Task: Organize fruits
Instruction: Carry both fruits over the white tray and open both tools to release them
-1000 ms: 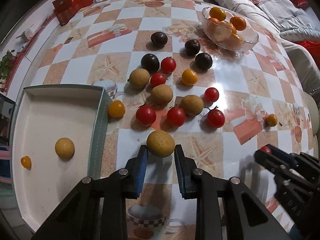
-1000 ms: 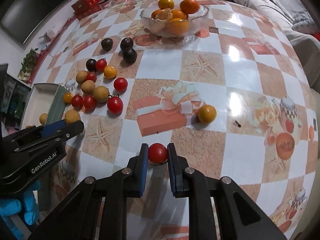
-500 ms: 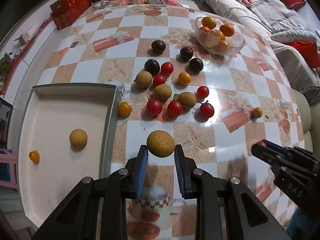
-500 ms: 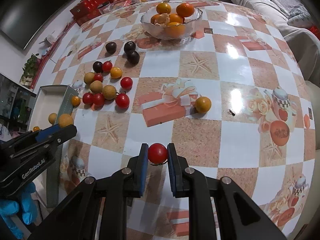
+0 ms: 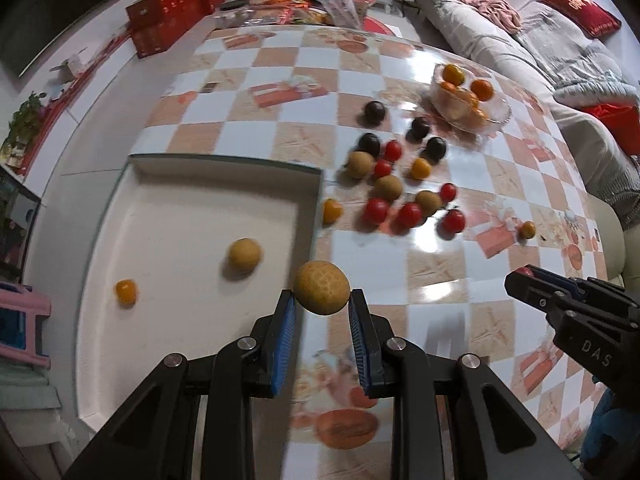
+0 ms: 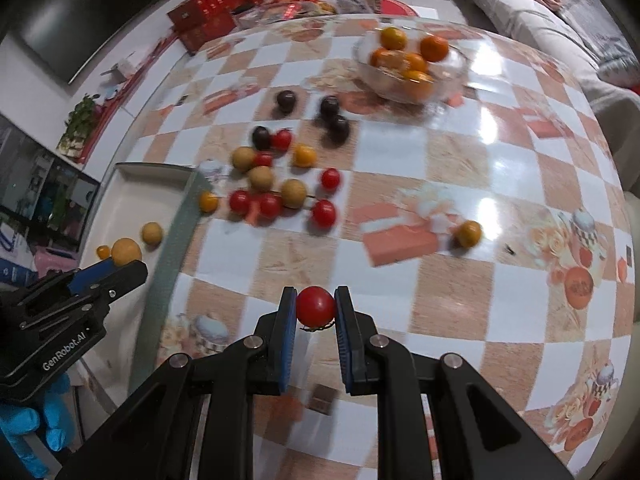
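Observation:
My left gripper (image 5: pixel 322 300) is shut on a tan round fruit (image 5: pixel 322 287), held in the air over the right rim of the white tray (image 5: pixel 172 216). The tray holds a second tan fruit (image 5: pixel 245 255) and a small orange fruit (image 5: pixel 126 292). My right gripper (image 6: pixel 316 303) is shut on a red tomato (image 6: pixel 316 305), lifted above the checkered table (image 6: pixel 480 168). A loose cluster of red tomatoes (image 6: pixel 323 213), tan fruits (image 6: pixel 293 193), dark plums (image 6: pixel 338 129) and small orange fruits (image 6: pixel 304 155) lies mid-table. The left gripper (image 6: pixel 116 268) also shows at the left of the right wrist view.
A glass bowl (image 6: pixel 452 76) of oranges stands at the far side of the table. One orange fruit (image 6: pixel 469 233) lies alone to the right. Red boxes (image 5: pixel 168 20) and packets crowd the far edge. A sofa (image 5: pixel 540 52) runs along the right. A blue-gloved hand (image 6: pixel 36 432) shows low left.
Both grippers rose and shifted left with their fruit. The tan fruit left the table and now hangs over the tray's rim. The tomato stayed clamped throughout.

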A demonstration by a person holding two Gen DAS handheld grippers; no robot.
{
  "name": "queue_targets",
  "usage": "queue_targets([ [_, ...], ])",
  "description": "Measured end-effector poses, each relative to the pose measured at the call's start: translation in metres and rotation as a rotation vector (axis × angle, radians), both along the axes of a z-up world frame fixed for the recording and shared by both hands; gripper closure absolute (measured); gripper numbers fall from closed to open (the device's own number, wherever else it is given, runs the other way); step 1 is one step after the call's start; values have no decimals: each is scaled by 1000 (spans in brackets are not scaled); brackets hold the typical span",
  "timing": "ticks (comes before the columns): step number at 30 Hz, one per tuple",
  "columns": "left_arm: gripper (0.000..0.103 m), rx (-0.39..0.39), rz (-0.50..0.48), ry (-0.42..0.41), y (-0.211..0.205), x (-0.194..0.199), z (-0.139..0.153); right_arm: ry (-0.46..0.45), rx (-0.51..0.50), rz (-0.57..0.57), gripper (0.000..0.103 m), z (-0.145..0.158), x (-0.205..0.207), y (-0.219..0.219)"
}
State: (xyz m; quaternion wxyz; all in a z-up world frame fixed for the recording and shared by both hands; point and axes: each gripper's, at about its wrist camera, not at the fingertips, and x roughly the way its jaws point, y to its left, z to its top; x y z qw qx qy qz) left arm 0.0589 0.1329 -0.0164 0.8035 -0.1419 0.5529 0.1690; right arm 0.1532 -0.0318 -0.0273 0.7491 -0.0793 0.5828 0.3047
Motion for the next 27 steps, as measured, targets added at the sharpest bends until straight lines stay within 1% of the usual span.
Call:
queue_targets([
  [7,75,19,62,16,33,-32,-2,-2,21,84,83,9,-22,47],
  [14,75,42,136,50,70,-68,-12,13,36,182,83,11,-50,101],
  [22,75,52,203,103,105,-102,-32,53,20,280,83,-2,-81,153],
  [27,75,48,215,137,117,-113,-46,85,-11,320,83,-18,-96,175],
])
